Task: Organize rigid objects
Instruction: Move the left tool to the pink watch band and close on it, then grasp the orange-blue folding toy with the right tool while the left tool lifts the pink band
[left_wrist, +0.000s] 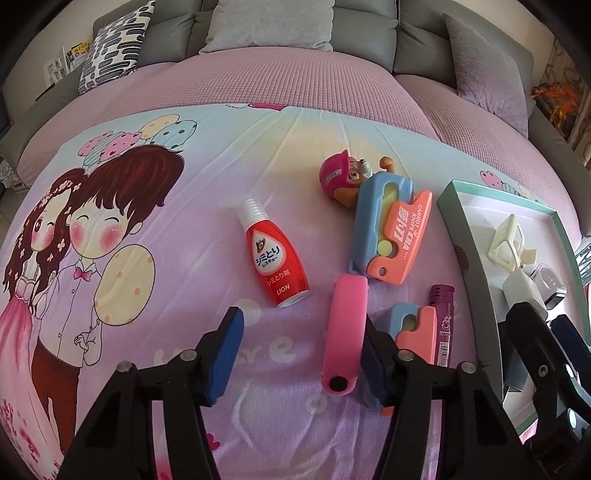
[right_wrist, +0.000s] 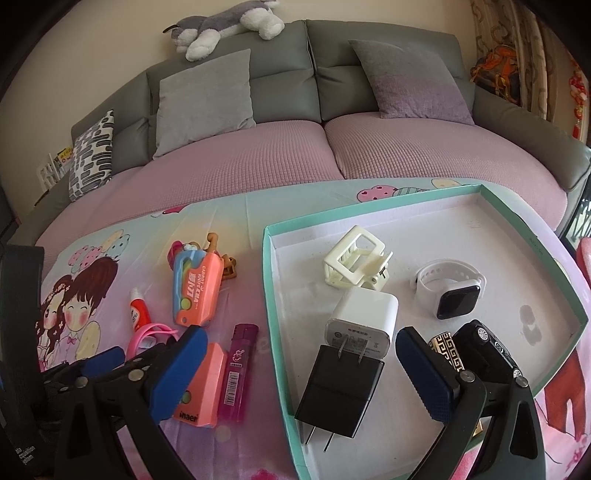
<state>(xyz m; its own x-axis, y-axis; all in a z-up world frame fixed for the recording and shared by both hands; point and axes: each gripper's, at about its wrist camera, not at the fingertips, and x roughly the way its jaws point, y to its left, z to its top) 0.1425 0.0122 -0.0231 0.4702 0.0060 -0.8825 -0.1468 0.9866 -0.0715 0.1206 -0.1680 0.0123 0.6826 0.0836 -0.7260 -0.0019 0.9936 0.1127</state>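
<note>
Left gripper angled steeply down over the cartoon-print cloth on the counter. Its fingers stand partly spread; nothing is pinched. The pink band lies flat on the cloth between them, close against the inner face of the right-hand finger, well apart from the left-hand one. I cannot tell whether that pad touches the band.

Just beyond the fingertips lies the red bottle, cap pointing away. To the right of the band are a small blue-and-orange toy knife and a purple lighter, side by side. Farther off is a larger toy knife of the same kind, with a pink-helmeted pup figure at its far end.

Right gripper tilted down over the near corner of the teal-rimmed tray. Fingers spread wide, holding nothing. Black charger lies in the tray between them, prongs toward the camera, touching neither. White charger sits just beyond, overlapping the black one's far end.

Also in the tray: cream hair clip, white smartwatch, a black toy car and a gold-patterned black piece beside the right-hand finger.
</note>
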